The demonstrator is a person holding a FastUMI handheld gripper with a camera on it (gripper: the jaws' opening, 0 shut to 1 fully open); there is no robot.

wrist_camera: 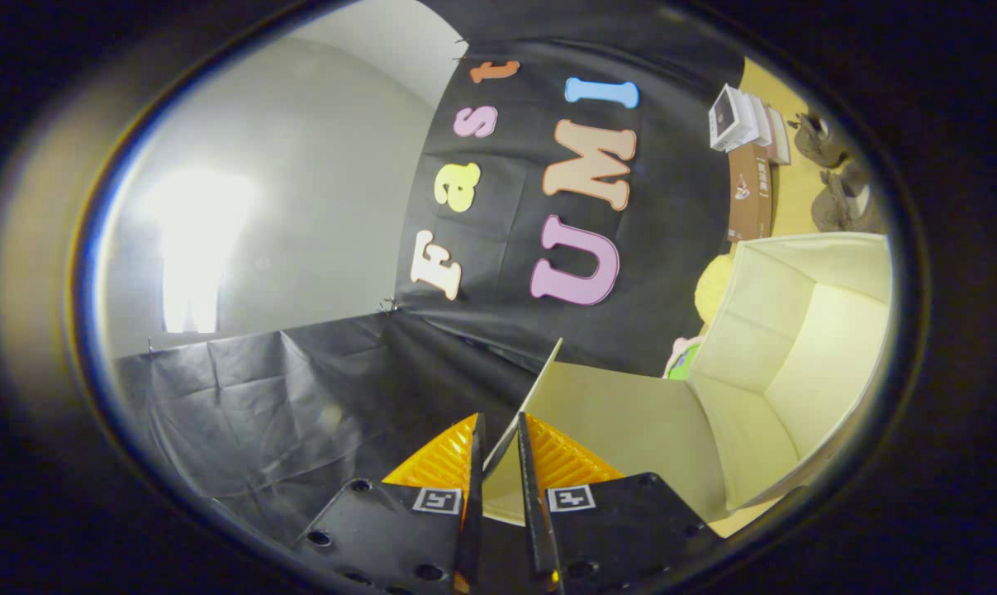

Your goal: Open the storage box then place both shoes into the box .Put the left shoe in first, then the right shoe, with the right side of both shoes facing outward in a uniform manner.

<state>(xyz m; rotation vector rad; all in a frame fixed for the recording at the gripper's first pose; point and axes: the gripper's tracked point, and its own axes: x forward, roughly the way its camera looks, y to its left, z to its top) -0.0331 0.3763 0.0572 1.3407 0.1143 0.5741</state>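
My gripper [498, 431] is shut on the thin edge of the storage box's cream lid [622, 421], which runs up between the two fingers and stands swung away from the box. The cream fabric storage box [804, 330] lies open just beyond the lid, and the part of its inside that shows holds nothing. Two grey-brown shoes [820, 140] [845, 202] rest on the wooden table beyond the box, side by side and well away from the fingers.
A brown carton [748, 194] and a stack of white books or boxes [738, 116] stand by the shoes. A yellow soft thing [713, 285] and a green item [684, 359] lie behind the box. Black cloth wall and a grey wall are on the other side.
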